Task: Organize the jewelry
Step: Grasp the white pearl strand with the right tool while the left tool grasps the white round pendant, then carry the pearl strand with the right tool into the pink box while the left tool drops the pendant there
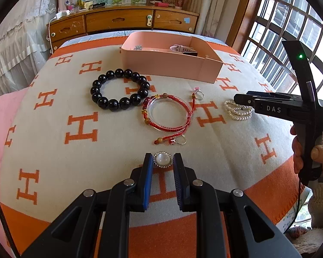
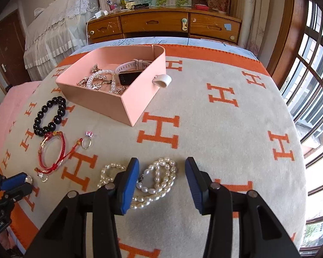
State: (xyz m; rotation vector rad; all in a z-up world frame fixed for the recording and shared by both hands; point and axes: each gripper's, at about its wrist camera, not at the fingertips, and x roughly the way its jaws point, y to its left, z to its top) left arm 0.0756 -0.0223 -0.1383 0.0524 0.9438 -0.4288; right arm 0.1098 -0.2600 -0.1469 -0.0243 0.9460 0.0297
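Orange-and-cream blanket (image 1: 53, 111): left gripper (image 1: 162, 161) pinching gem ring (image 1: 162, 159); right gripper (image 2: 161, 167) spread over pearl strand (image 2: 159, 178) near right edge.

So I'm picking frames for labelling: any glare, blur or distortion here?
Left wrist view: sharp, the blanket bulges from fisheye, the window is blown out. Right wrist view: sharp on the pearls, same bulge, dark corners, bright window at the right.

White letters "DAS" stand on the black body of the right tongs (image 1: 243, 99) (seen from the left wrist view). Large orange "H" letters repeat across the cream blanket (image 1: 81, 129). Nothing else reads clearly.
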